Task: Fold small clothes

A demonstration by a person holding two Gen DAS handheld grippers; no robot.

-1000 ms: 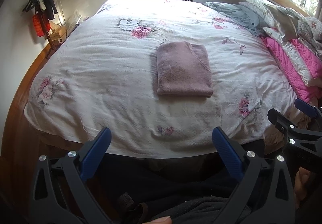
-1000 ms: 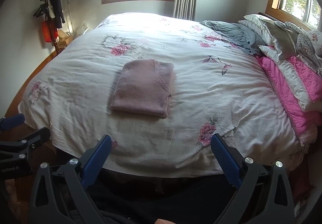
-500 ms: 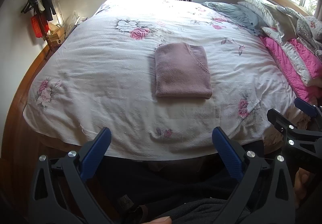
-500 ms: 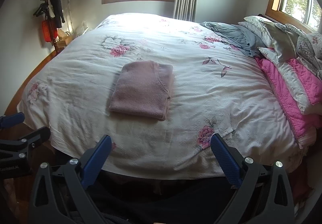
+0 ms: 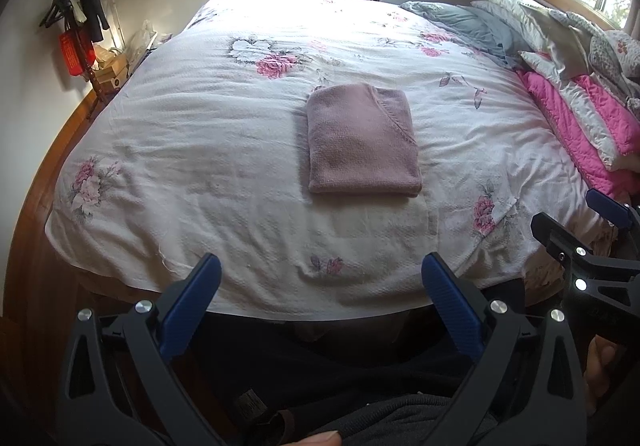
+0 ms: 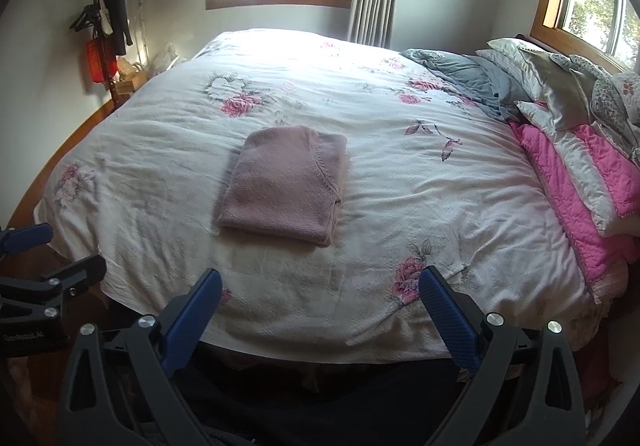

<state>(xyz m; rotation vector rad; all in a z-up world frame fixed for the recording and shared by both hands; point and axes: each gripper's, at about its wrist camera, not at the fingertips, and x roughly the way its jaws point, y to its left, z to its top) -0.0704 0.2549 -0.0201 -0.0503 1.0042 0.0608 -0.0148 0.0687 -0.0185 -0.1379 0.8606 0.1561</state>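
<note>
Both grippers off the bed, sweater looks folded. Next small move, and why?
Probably none on the pink sweater: it lies as a neat folded rectangle on the bedspread. The left gripper and right gripper hang open and empty at the near edge. I'd hold them back there.

A folded sweater (image 5: 362,141) lies on the bedspread (image 5: 200,165) near the middle of the frame, well apart from every edge of the bed. Pillows (image 5: 560,41) and a quilt (image 5: 576,133) are stacked along the right edge. A coat stand (image 5: 76,17) occupies the upper left, against the wall. The left gripper (image 5: 320,298) sits at the bottom centre, before the bed's near edge; the right gripper (image 6: 320,302) sits just beside it, to its right.
</note>
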